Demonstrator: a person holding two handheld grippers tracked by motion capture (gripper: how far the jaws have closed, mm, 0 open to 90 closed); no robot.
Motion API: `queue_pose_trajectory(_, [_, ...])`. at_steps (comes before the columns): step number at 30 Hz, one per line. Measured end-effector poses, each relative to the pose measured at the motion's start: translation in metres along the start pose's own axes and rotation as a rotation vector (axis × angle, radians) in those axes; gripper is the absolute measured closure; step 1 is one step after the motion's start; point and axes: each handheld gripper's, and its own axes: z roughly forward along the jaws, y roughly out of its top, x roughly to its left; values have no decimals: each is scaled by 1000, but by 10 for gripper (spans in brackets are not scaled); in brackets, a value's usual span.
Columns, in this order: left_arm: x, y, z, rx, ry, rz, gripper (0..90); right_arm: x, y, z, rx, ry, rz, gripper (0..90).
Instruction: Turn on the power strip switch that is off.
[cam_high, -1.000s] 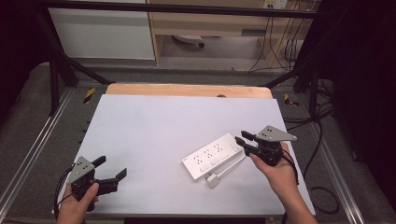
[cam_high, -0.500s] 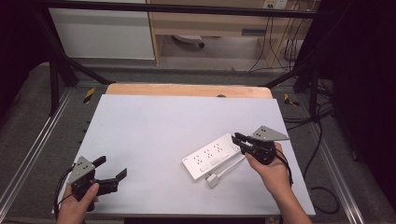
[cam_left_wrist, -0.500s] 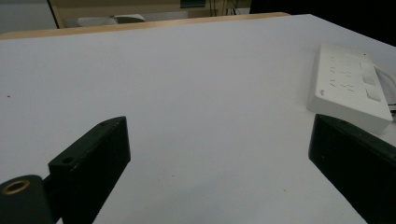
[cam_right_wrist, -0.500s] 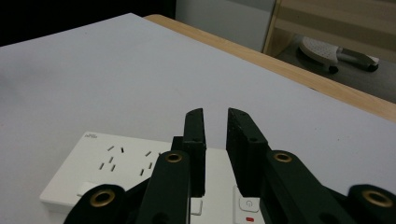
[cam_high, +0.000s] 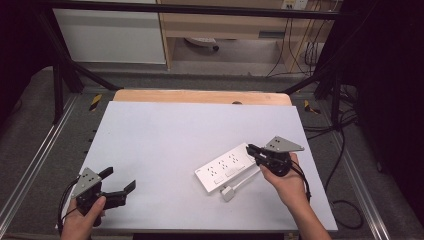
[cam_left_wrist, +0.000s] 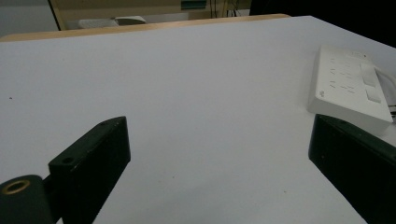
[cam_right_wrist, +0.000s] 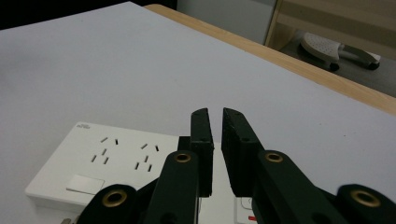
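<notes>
On the middle of the floor stands the worktop (cam_high: 165, 135), a wide pale grey sheet with a wooden strip along its far edge at 12 o'clock. Dark metal frame bars run around it, and cables hang at about 2 o'clock, off the worktop.

Next in size is the power strip (cam_high: 226, 169), white and long. It lies flat on the worktop at about 4 o'clock from the centre, turned diagonally, with one end toward 7 o'clock and the other toward 1 o'clock. Its sockets face up, and in the right gripper view (cam_right_wrist: 112, 161) the slots and one flat switch are seen clearly. A white plug (cam_high: 228, 193) on a short white cord lies just beside the strip, at its 6 o'clock side.

The right gripper (cam_high: 252, 150) is held by a hand at 4 o'clock, with a grey plate on top. Its fingers (cam_right_wrist: 201, 140) have just been closing and now stand nearly together, only a thin gap between them, with nothing between them. They are over the 1 o'clock end of the strip; I cannot tell if they touch it.

The left gripper (cam_high: 120, 182) is at 8 o'clock near the front edge, well apart from the strip. Its fingers (cam_left_wrist: 93, 158) are wide apart and hold nothing.
</notes>
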Motion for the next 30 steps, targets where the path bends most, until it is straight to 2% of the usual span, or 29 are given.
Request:
queue_pose_trajectory(7, [0, 0, 0, 0, 0, 1, 56, 1, -6, 5, 7, -6, -11, 866])
queue_pose_trajectory(15, [0, 0, 0, -1, 1, -1, 56, 3, -12, 11, 21, 9, -17, 900])
queue_pose_trajectory(30, [-1, 0, 0, -4, -2, 1, 56, 6, -22, 20, 62, 25, -20, 900])
